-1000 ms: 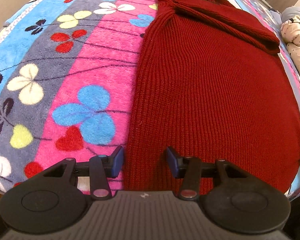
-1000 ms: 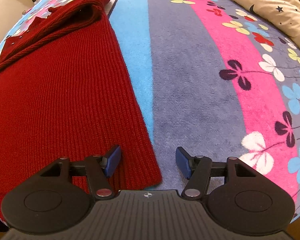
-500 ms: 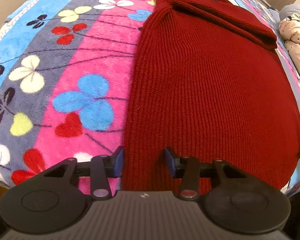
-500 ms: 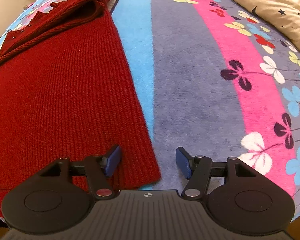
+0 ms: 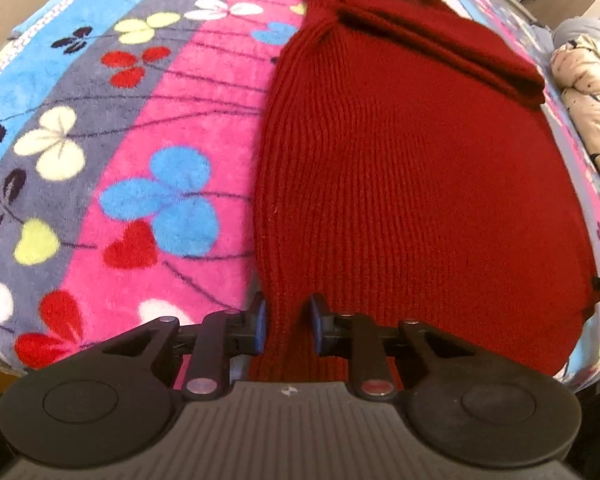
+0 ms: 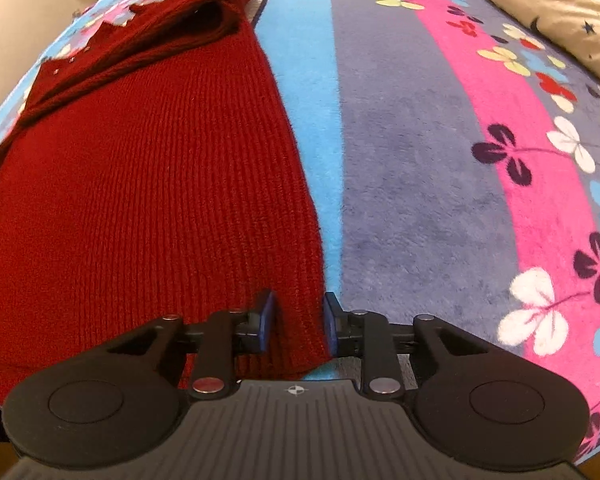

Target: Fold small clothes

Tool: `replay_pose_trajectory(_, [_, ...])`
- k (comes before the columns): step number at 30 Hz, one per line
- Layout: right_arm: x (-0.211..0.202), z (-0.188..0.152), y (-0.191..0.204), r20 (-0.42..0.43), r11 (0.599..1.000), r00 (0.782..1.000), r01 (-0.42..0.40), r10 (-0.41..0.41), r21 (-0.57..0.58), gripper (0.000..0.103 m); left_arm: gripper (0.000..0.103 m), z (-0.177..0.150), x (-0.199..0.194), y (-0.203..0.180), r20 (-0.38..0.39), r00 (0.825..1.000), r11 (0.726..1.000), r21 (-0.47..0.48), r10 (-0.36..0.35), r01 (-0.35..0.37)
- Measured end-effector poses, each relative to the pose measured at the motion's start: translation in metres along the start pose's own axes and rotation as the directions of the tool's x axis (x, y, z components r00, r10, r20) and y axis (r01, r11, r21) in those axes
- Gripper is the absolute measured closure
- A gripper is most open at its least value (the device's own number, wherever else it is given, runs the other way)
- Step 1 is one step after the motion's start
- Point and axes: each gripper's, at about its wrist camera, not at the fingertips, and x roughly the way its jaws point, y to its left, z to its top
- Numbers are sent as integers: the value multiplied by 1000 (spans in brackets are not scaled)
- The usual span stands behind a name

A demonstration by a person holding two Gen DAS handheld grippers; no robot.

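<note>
The red knit sweater [image 5: 412, 184] lies flat on the flowered fleece blanket [image 5: 140, 152], filling the centre and right of the left wrist view and the left half of the right wrist view. Its sleeves [image 5: 440, 52] are already folded across the chest at the upper centre of the frame.

Expect the ribbed knit to handle as a soft, limp and moderately heavy fabric (it will sag between two grip points and may stretch under its own weight). It should not slip readily on the fleece. Take hold at the two hem corners, where the doubled edge gives the pads something to bite.

The left gripper [image 5: 287, 326] is closing, with the left hem corner bunched between its blue pads [image 5: 261, 326]. The right gripper [image 6: 297, 326] is closing likewise on the right hem corner. In both views the pads appear to press the fabric, so treat each corner as grasped.

No container is in view. A star-print quilt [image 6: 560, 4] lies at the upper right of the right wrist frame, well apart from the sweater.
</note>
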Motion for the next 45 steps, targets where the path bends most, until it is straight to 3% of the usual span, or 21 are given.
replay_pose_trajectory(3, [1,0,1,1,1000,1000,2,-2,-6,75,80,-1,1,0,1,1000,1000,3,4,-4])
replay_pose_trajectory(6, [-2,0,-1,20,1000,1000,-19,19,-8,91,90,-2,-3,1,25,1000,1000,4,4,-4])
replay_pose_trajectory(9, [-16,0,-3,80,997,994,-72,71,8,92,94,-2,-15,-1,78,997,1000,20,-22,21])
replay_pose_trajectory(13, [-51,-1,-13,214,968,956,-228,203,102,93,96,-3,-44,-8,187,977,994,71,-100,88])
replay_pose_trajectory(20, [-123,-18,-37,454,873,830,-448,325,193,96,97,-6,-121,-4,339,912,971,143,-230,191])
replay_pose_trajectory(23, [-152,-31,-40,499,852,787,-497,363,164,96,98,-11,-159,10,385,880,960,129,-280,249])
replay_pose_trajectory(27, [-204,-62,-40,569,816,700,-572,432,84,97,98,-25,-210,41,443,824,934,120,-353,336])
replay_pose_trajectory(29, [-220,-80,-48,611,781,645,-621,459,69,97,97,-25,-222,52,454,813,927,94,-364,362])
replay_pose_trajectory(31, [-222,-88,-60,645,746,615,-658,455,101,97,97,-18,-218,59,447,814,921,65,-370,383])
replay_pose_trajectory(33, [-210,-81,-71,654,730,622,-666,431,153,97,97,-1,-199,58,430,832,928,37,-350,372])
replay_pose_trajectory(36, [-172,-48,-81,632,701,668,-663,393,264,97,97,36,-162,55,399,855,935,13,-330,355])
replay_pose_trajectory(39, [-131,-1,-77,573,767,762,-551,302,328,97,97,85,-110,54,359,888,948,-24,-288,317])
replay_pose_trajectory(41, [-97,32,-79,517,778,817,-491,255,392,97,97,112,-74,55,338,910,962,-43,-239,268])
replay_pose_trajectory(45, [-35,56,-65,403,827,900,-349,165,441,97,96,132,-16,57,263,954,985,-56,-145,165])
